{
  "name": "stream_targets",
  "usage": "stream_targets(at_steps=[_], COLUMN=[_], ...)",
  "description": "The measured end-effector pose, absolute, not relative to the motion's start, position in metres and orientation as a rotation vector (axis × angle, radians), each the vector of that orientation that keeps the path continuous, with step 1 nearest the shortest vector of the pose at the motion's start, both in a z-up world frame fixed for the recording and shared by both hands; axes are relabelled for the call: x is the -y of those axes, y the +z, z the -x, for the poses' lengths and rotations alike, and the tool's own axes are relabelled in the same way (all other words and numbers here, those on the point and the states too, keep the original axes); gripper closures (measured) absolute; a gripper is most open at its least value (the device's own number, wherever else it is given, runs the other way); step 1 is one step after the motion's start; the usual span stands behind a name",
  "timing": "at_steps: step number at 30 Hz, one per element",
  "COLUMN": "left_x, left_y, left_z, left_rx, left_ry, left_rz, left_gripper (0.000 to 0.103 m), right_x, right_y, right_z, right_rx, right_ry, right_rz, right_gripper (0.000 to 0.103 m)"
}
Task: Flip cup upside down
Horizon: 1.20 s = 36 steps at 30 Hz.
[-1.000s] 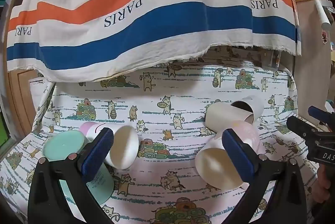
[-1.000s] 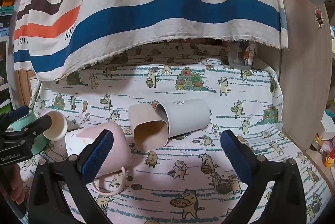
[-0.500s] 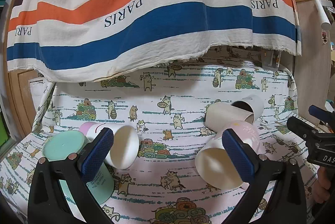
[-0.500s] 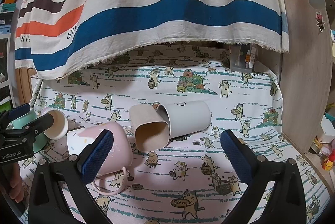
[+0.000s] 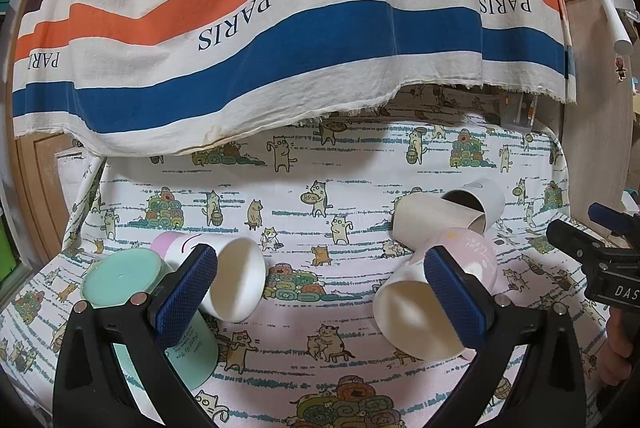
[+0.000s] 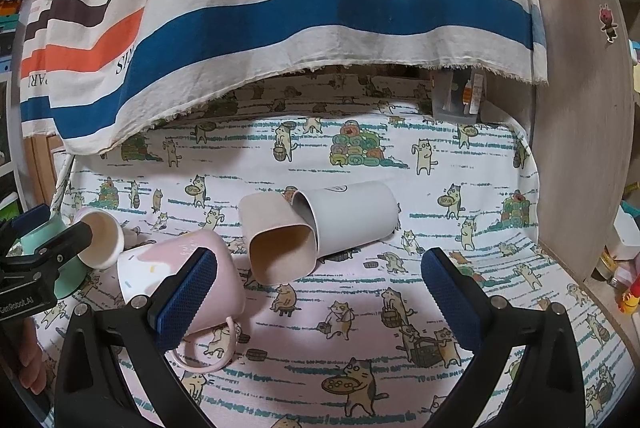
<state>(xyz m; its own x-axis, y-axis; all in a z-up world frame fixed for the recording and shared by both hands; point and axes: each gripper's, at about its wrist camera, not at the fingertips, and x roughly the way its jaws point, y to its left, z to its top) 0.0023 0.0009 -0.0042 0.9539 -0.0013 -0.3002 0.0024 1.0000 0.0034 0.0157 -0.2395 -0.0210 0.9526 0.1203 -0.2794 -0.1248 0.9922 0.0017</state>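
Note:
Several cups lie on a cat-print cloth [image 5: 320, 340]. A mint cup [image 5: 120, 282] stands upside down at the left, beside a small pink-and-white cup [image 5: 236, 284] on its side. A pink mug [image 5: 424, 312] lies on its side, mouth toward me, also in the right wrist view [image 6: 188, 268]. A beige cup [image 6: 280, 240] and a grey cup [image 6: 352, 220] lie on their sides. My left gripper [image 5: 320, 296] is open and empty above the cloth. My right gripper [image 6: 320, 292] is open and empty in front of the beige and grey cups.
A striped "PARIS" cloth [image 5: 304, 27] hangs over the back of the surface. A wooden panel [image 6: 580, 147] bounds the right side. The right gripper's tip [image 5: 600, 252] shows at the right edge of the left wrist view, the left gripper's [image 6: 44, 252] at the left of the right wrist view.
The right wrist view has shifted slightly, with the cups a little lower and nearer. The left gripper has barely moved. No cup has moved.

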Motion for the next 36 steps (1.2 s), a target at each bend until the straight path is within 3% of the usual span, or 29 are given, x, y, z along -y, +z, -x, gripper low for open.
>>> stream_targets(at_steps=[36], left_x=[0.000], left_y=[-0.005], left_z=[-0.002], left_rx=[-0.314], left_ry=[-0.010], left_rz=[-0.006], left_gripper=[0.000], right_x=[0.231], right_y=[-0.020], right_z=[-0.008], right_rx=[-0.260], right_ry=[0.137], right_rz=[0.052], right_gripper=[0.000])
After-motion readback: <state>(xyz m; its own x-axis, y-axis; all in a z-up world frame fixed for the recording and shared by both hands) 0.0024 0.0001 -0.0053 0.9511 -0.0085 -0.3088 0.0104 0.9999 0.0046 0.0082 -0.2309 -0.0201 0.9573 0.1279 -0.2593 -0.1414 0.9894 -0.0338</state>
